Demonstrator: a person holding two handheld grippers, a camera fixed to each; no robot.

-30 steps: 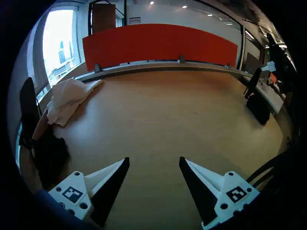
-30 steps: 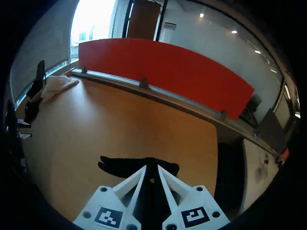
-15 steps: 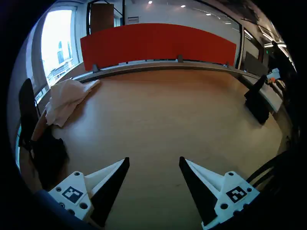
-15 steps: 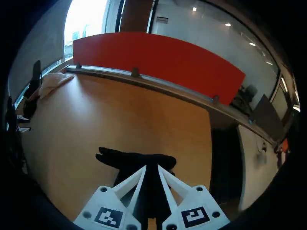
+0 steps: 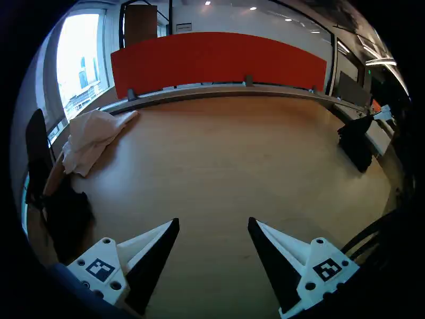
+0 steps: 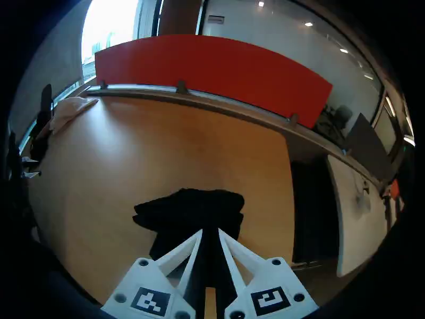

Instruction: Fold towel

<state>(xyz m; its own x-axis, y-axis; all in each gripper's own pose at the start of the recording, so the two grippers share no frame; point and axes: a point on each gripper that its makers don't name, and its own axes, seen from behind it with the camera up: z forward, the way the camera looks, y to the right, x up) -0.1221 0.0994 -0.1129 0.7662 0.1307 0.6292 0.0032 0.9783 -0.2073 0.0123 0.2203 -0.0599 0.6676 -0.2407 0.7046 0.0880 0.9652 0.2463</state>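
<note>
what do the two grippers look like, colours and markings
Both match: the left gripper and right gripper have white wedge-shaped fingers tapering to points, with black inner faces. Each finger base carries a square black-and-white marker and small round holes. Dark cables curve past the left gripper's side.
</note>
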